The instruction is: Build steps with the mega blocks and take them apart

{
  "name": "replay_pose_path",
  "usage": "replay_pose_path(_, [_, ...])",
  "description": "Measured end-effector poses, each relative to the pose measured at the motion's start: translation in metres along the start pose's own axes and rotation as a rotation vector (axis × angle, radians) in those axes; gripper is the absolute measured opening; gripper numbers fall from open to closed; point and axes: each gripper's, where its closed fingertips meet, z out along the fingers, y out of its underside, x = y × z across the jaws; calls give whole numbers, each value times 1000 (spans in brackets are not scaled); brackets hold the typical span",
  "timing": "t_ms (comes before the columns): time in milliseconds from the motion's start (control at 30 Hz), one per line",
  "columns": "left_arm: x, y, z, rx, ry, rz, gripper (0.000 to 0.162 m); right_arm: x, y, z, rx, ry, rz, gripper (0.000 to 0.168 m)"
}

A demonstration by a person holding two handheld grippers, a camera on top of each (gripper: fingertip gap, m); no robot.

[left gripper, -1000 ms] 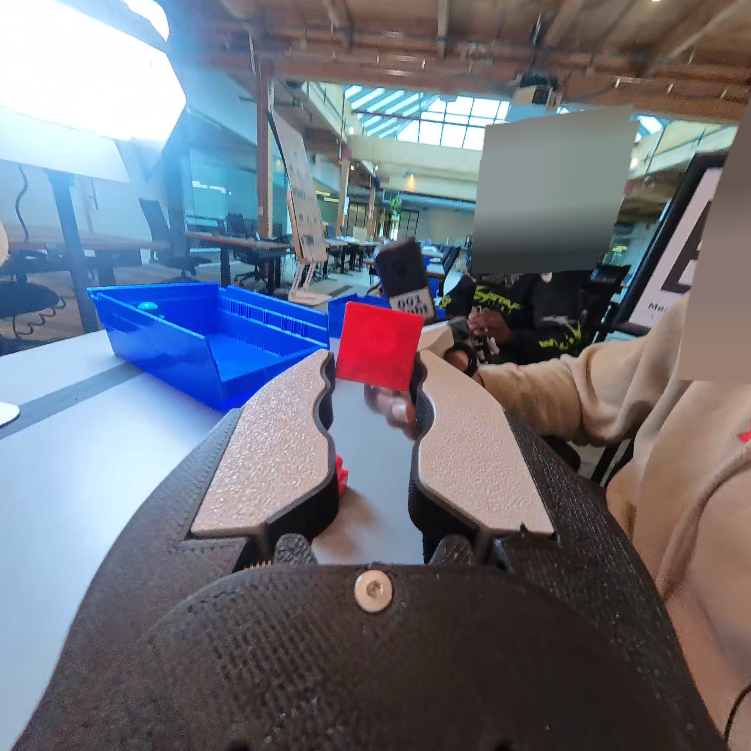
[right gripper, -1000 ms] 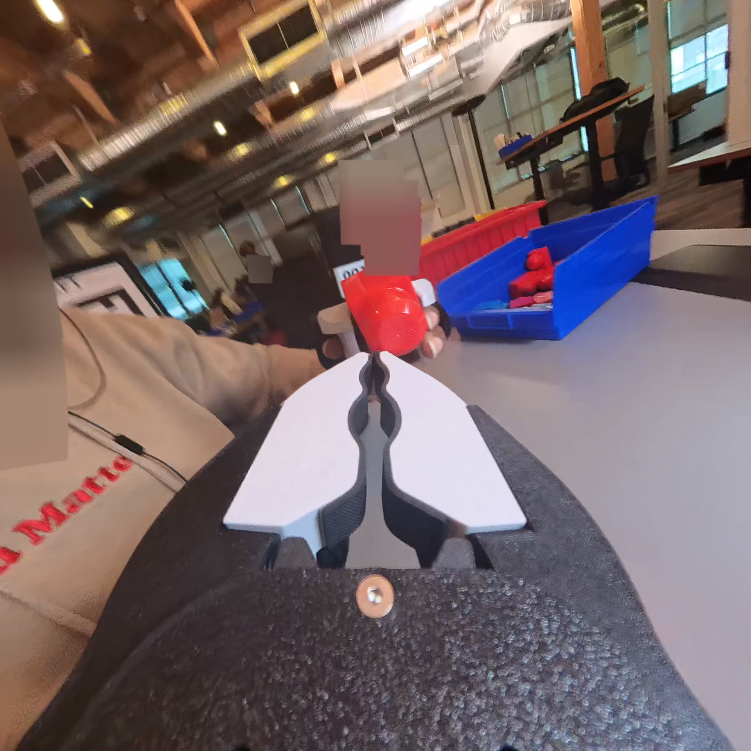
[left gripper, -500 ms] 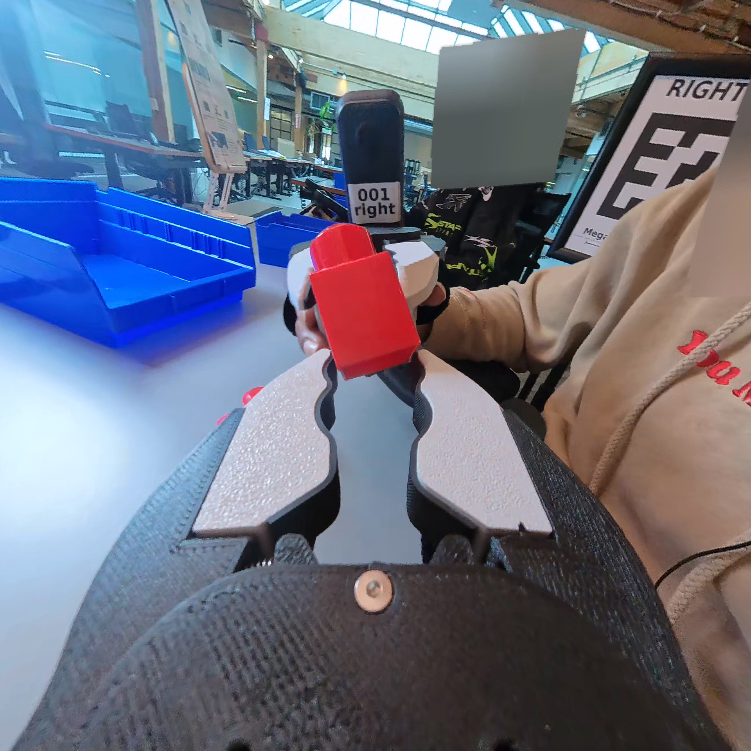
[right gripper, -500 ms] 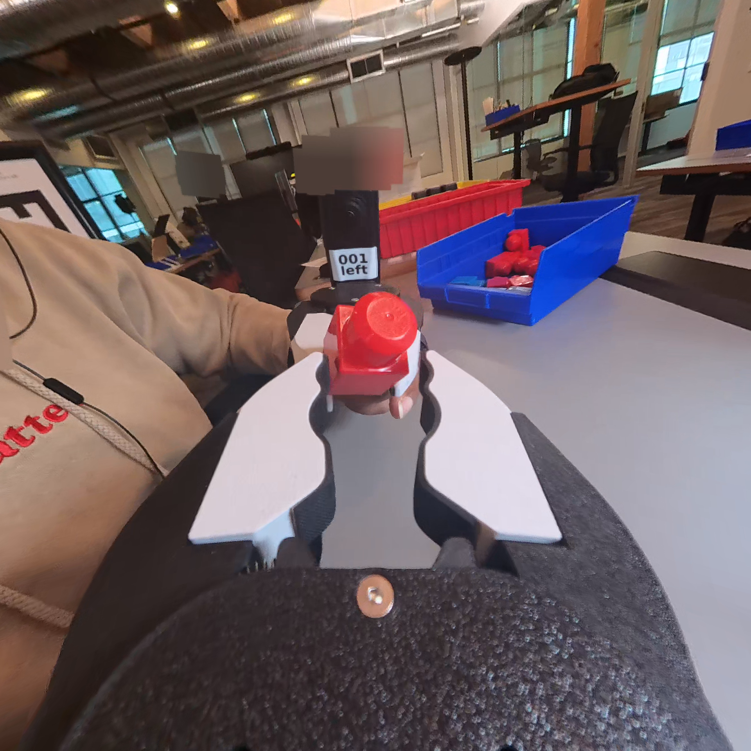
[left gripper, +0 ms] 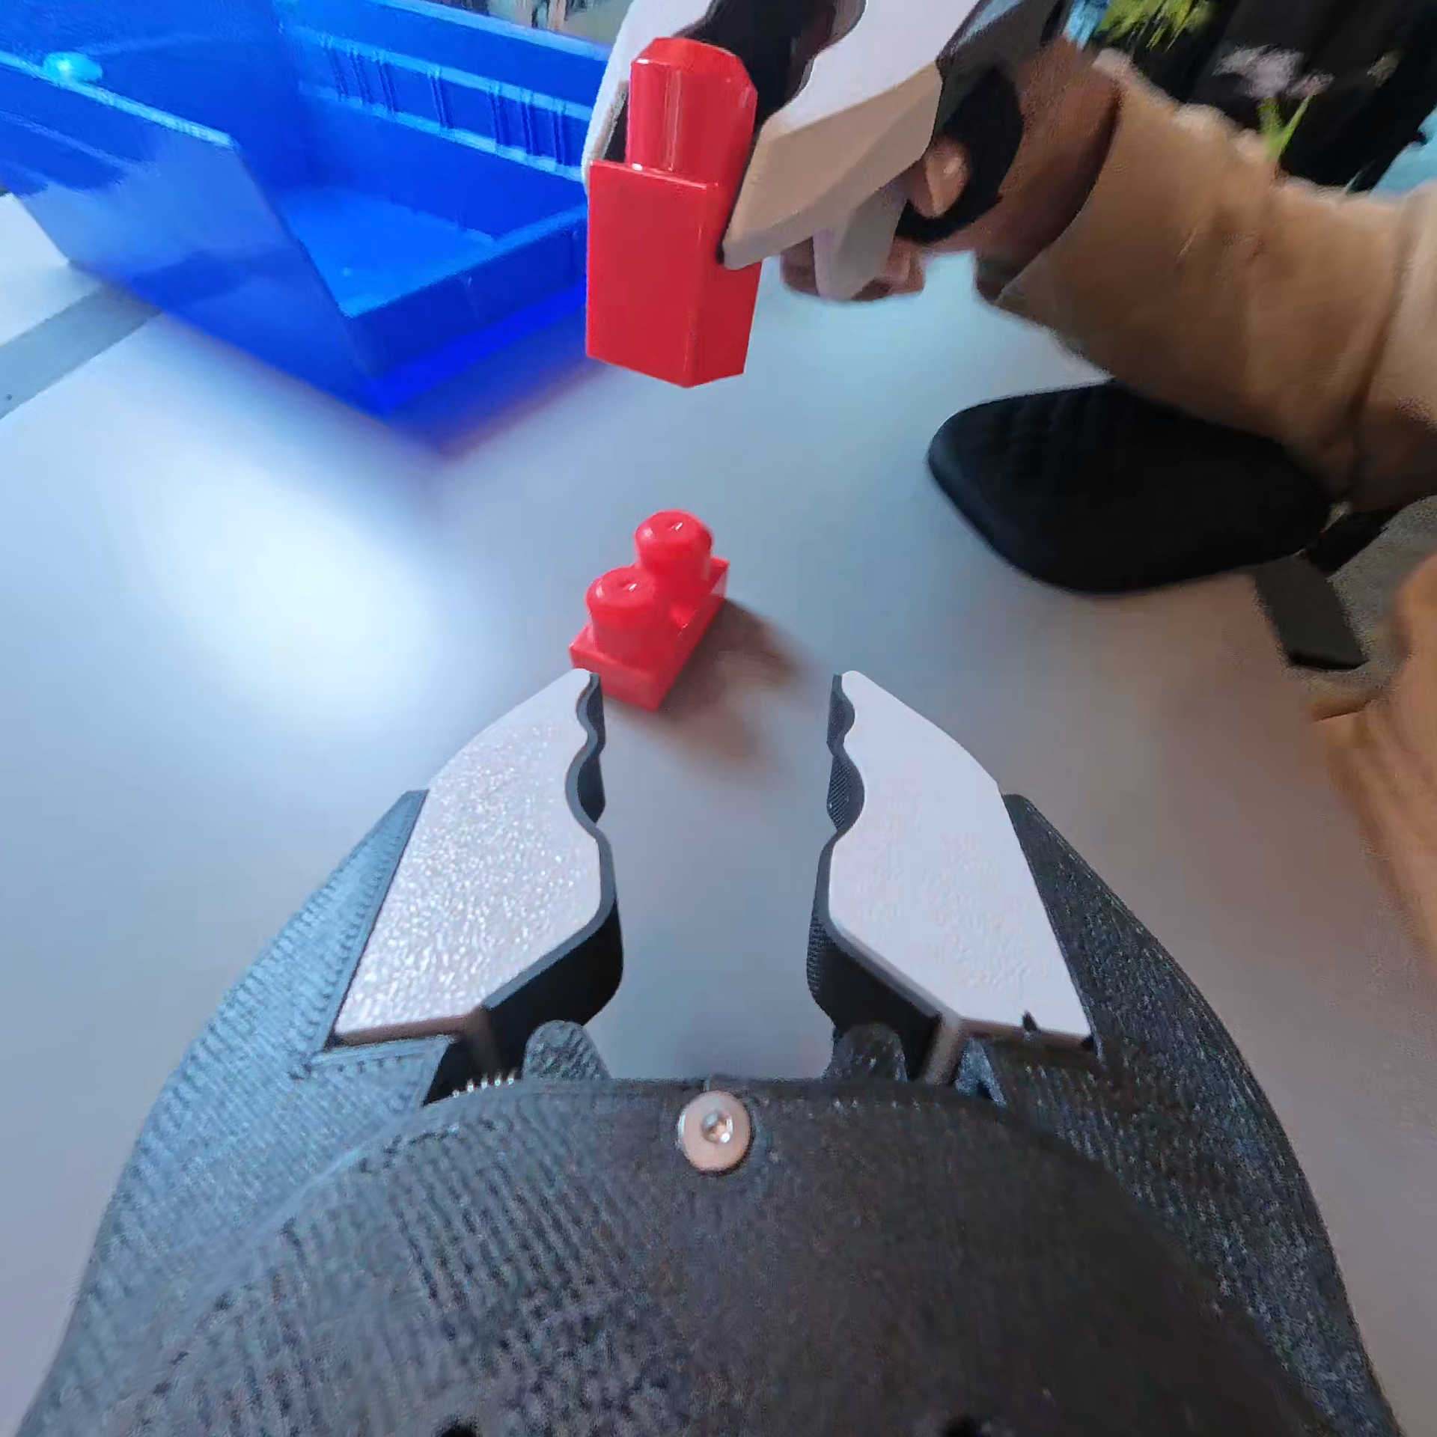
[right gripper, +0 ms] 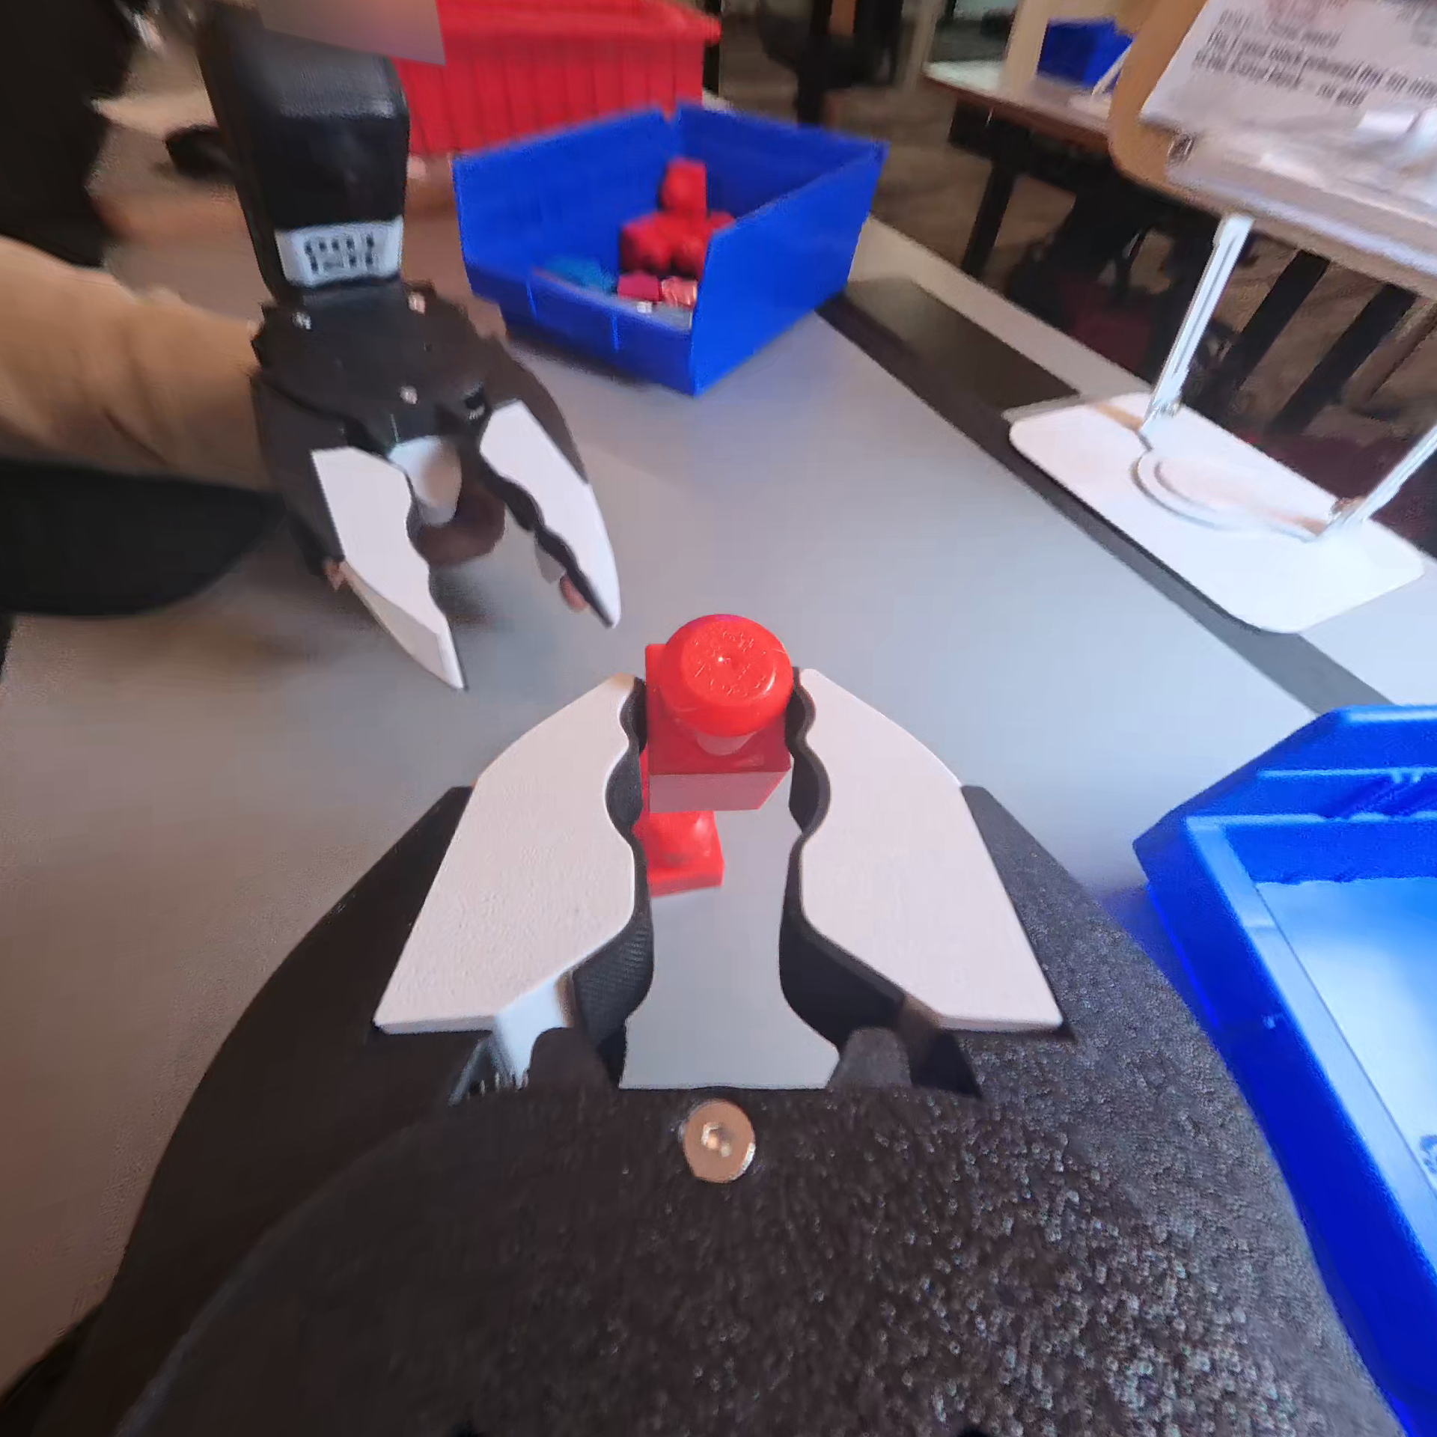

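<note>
In the right wrist view my right gripper (right gripper: pixel 715 688) is shut on a red one-stud mega block (right gripper: pixel 719 746), with both pads pressed on its sides, and holds it above the grey table (right gripper: pixel 894 583). A red two-stud block (right gripper: pixel 683 855) stands on the table just below it. In the left wrist view the two-stud block (left gripper: pixel 649 614) stands just beyond my open, empty left gripper (left gripper: pixel 715 688). The right gripper (left gripper: pixel 684 202) hangs above with the one-stud block (left gripper: pixel 661 311). The left gripper (right gripper: pixel 529 645) also shows open in the right wrist view.
A blue bin (right gripper: pixel 777 256) with several red blocks stands at the back of the table, with a red bin (right gripper: pixel 560 70) behind it. Another blue bin (right gripper: pixel 1283 972) (left gripper: pixel 233 218) is close by. A white stand base (right gripper: pixel 1213 505) lies to the right. A person's sleeve (left gripper: pixel 1205 256) reaches in.
The one-stud block passed from my left gripper to my right: the right opened and closed on it, and the left let go and opened. Both grippers tilted down towards the table.
</note>
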Motion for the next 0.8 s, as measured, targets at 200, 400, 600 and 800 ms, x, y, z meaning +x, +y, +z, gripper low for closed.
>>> replay_pose_path(200, [-20,17,27,-161,-25,54,61,1,32,16,-136,-19,-48,35])
replay_pose_path(400, [-18,22,24,-172,-45,81,59,-2,37,20,-137,-42,-29,35])
replay_pose_path(600, [-23,27,37,-241,-37,117,61,13,46,7,-216,13,3,35])
replay_pose_path(800, [-29,28,65,-317,-13,208,55,21,82,1,-343,18,43,35])
